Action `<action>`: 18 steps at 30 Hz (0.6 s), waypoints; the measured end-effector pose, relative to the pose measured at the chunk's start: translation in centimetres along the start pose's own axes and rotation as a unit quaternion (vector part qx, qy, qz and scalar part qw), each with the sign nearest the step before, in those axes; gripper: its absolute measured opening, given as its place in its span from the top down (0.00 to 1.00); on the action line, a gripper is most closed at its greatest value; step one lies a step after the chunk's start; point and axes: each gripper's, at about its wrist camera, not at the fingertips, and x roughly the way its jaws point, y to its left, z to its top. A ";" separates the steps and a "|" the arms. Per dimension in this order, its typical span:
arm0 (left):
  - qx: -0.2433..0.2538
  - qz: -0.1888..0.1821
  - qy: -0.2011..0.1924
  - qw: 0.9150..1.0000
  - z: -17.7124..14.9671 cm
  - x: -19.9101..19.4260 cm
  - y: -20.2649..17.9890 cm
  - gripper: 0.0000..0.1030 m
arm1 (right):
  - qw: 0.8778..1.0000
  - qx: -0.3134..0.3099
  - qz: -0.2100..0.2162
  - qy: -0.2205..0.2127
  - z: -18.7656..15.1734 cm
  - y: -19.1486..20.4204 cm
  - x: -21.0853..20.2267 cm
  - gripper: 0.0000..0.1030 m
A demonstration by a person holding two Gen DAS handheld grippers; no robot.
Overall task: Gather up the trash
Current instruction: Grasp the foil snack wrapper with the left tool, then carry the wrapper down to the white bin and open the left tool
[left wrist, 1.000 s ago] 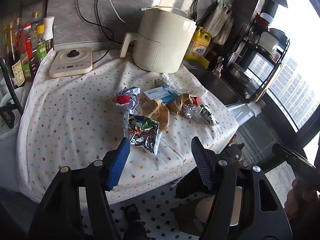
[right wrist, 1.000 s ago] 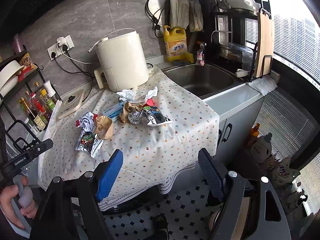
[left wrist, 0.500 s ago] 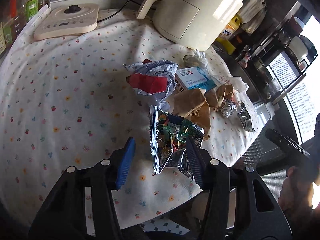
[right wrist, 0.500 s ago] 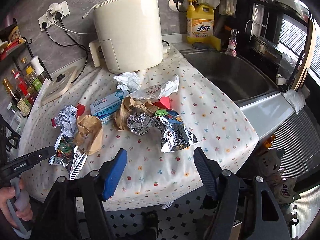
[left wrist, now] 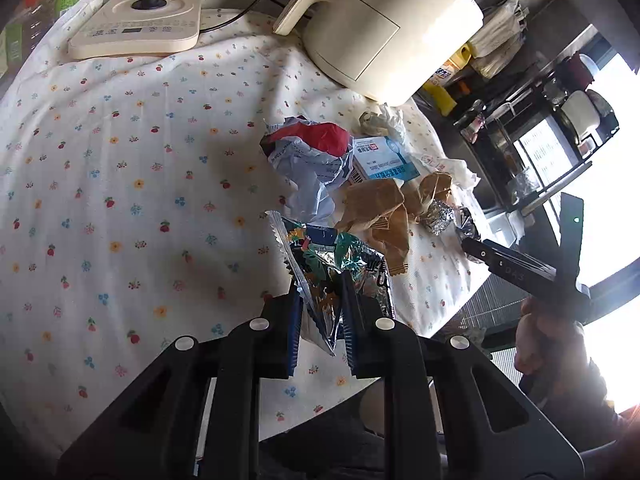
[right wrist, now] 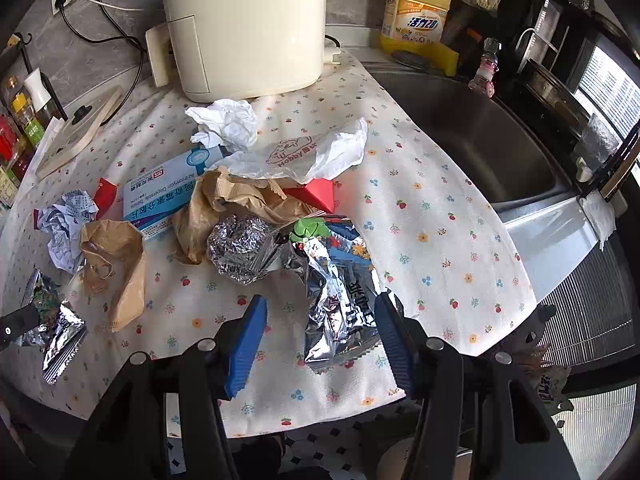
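Note:
Trash lies heaped on the flowered tablecloth (left wrist: 120, 200). My left gripper (left wrist: 320, 320) is closing, and its blue pads press on the near edge of a colourful foil snack wrapper (left wrist: 332, 256). My right gripper (right wrist: 320, 300) is closing too; a silver foil wrapper (right wrist: 340, 312) lies between its fingers, and the left pad stands clear of it. Around them are a foil ball (right wrist: 240, 248), a brown paper bag (right wrist: 116, 264), a blue medicine box (right wrist: 164, 192), a crumpled printed paper (left wrist: 312, 152), a white tissue (right wrist: 228, 120) and a white plastic bag (right wrist: 312, 156).
A cream air fryer (right wrist: 244, 24) stands at the back of the table, a flat cream appliance (left wrist: 136, 28) at the back left. The steel sink (right wrist: 472, 136) and a yellow detergent bottle (right wrist: 416, 16) are to the right. The table's front edge drops to tiled floor.
Both grippers have come down and forward to the trash. The left one has closed on the colourful wrapper. The right one has narrowed around the silver wrapper.

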 end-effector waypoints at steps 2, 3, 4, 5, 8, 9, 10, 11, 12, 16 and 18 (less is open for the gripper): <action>-0.003 -0.002 -0.008 1.000 -0.2 -0.7 0.0 0.82 | 1.000 0.001 0.000 0.015 0.2 -0.3 0.7 0.76; -0.007 -0.006 -0.012 1.000 -0.3 -1.1 0.2 0.82 | 1.000 0.000 0.001 0.021 0.2 -0.4 0.9 0.81; -0.011 -0.010 -0.015 1.000 -0.5 -1.5 0.3 0.82 | 1.000 -0.002 -0.001 0.020 0.2 -0.5 0.8 0.83; -0.013 -0.013 -0.020 1.000 -0.6 -1.9 0.2 0.82 | 1.000 -0.005 -0.001 0.016 0.2 -0.5 0.6 0.85; -0.010 -0.026 -0.033 0.999 -1.0 -2.7 -0.4 0.82 | 1.000 -0.004 0.008 0.007 0.3 -0.8 -0.2 0.89; -0.007 -0.030 -0.037 0.999 -1.1 -2.9 -0.8 0.82 | 1.000 -0.001 0.012 0.005 0.2 -1.0 -0.6 0.89; -0.003 -0.032 -0.041 0.999 -1.1 -3.1 -1.2 0.82 | 1.000 0.001 0.015 0.002 0.2 -1.3 -0.9 0.92; 0.001 -0.032 -0.045 0.998 -1.1 -3.3 -1.7 0.82 | 1.000 0.003 0.017 -0.001 0.1 -1.5 -1.3 0.93; 0.005 -0.032 -0.049 0.998 -1.1 -3.3 -2.2 0.82 | 1.000 0.006 0.022 -0.005 0.0 -1.8 -1.6 0.93; 0.023 -0.018 -0.059 0.998 -1.0 -3.2 -4.5 0.82 | 0.999 0.015 0.043 -0.024 -0.8 -3.1 -3.0 0.94; 0.028 -0.015 -0.062 0.998 -1.1 -3.1 -5.8 0.82 | 0.998 0.025 0.054 -0.032 -1.3 -4.1 -3.7 0.94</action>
